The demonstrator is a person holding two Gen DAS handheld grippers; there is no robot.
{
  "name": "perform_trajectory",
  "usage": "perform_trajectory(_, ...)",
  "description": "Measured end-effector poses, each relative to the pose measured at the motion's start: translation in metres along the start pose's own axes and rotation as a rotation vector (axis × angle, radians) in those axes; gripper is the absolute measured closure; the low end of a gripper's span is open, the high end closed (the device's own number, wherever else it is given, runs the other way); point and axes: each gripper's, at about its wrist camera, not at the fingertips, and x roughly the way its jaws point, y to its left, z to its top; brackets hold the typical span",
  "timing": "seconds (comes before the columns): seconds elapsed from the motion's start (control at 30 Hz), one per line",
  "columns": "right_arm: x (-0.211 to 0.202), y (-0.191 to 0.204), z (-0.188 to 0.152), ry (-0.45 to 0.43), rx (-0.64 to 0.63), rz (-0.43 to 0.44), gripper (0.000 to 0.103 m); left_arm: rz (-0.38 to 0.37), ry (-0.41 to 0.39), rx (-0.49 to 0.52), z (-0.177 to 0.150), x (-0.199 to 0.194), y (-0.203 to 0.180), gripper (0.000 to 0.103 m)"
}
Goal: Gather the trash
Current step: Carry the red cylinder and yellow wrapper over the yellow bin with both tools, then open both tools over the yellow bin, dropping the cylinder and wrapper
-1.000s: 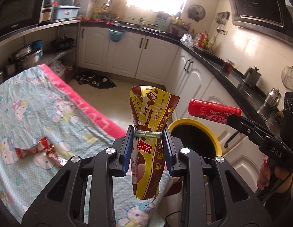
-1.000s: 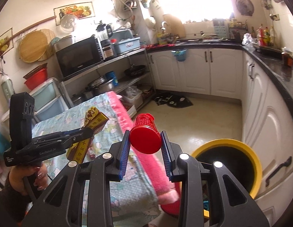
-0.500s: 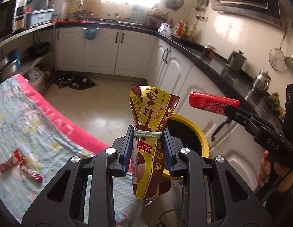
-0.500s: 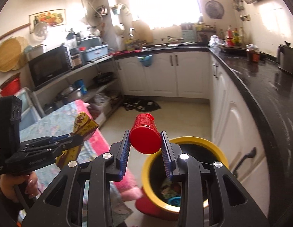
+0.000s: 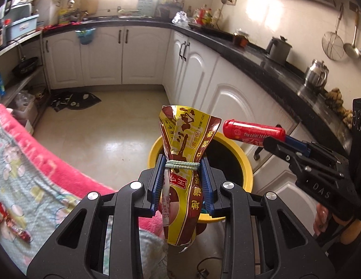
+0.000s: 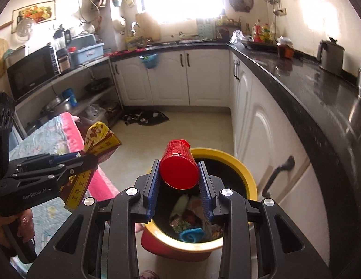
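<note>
My left gripper [image 5: 182,162] is shut on a yellow and brown snack bag [image 5: 185,153] tied with a green band, held upright beside the near rim of a yellow-rimmed trash bin [image 5: 246,169]. My right gripper [image 6: 179,172] is shut on a red tube-shaped container [image 6: 179,171], held over the bin [image 6: 250,179], which holds several pieces of trash. The right gripper [image 5: 273,144] with the red container [image 5: 252,131] shows in the left wrist view. The left gripper [image 6: 87,160] with the bag [image 6: 99,139] shows in the right wrist view.
A table with a cartoon-print cloth and pink border [image 5: 40,162] lies at the left, with red wrappers [image 5: 10,220] on it. White cabinets [image 5: 227,97] under a black counter [image 6: 308,88] stand right of the bin. A dark mat [image 5: 73,98] lies on the floor.
Both grippers have moved right, away from the table and toward the bin. The red container is now over the bin's opening, and the bag is at its near rim.
</note>
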Motion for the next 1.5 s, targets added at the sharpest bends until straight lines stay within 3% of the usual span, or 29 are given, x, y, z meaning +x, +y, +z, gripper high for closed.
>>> perform_trajectory(0.27, 0.031, -0.014, -0.023, 0.082, 0.015, -0.070, 0.073, -0.026, 0.082, 0.037, -0.001, 0.046, -0.011, 0.080)
perform_trajectory(0.47, 0.054, -0.021, -0.039, 0.151, 0.037, -0.071, 0.073, -0.041, 0.146, 0.053, -0.004, 0.076, -0.015, 0.080)
perform_trajectory(0.97, 0.093, -0.040, -0.056, 0.244, 0.099, -0.085, 0.069, -0.049, 0.232, 0.052, -0.014, 0.111, -0.011, 0.079)
perform_trajectory(1.03, 0.094, -0.043, -0.057, 0.252, 0.110, -0.095, 0.056, -0.049, 0.239, 0.043, -0.015, 0.112, -0.010, 0.072)
perform_trajectory(1.07, 0.093, -0.043, -0.058, 0.253, 0.112, -0.095, 0.055, -0.050, 0.240, 0.040, -0.014, 0.113, -0.009, 0.063)
perform_trajectory(1.13, 0.094, -0.040, -0.057, 0.252, 0.109, -0.096, 0.054, -0.045, 0.237, 0.039, -0.013, 0.112, -0.008, 0.054)
perform_trajectory(1.5, 0.074, -0.022, -0.045, 0.183, 0.073, -0.085, 0.039, 0.036, 0.131, -0.030, -0.004, 0.061, 0.017, 0.012)
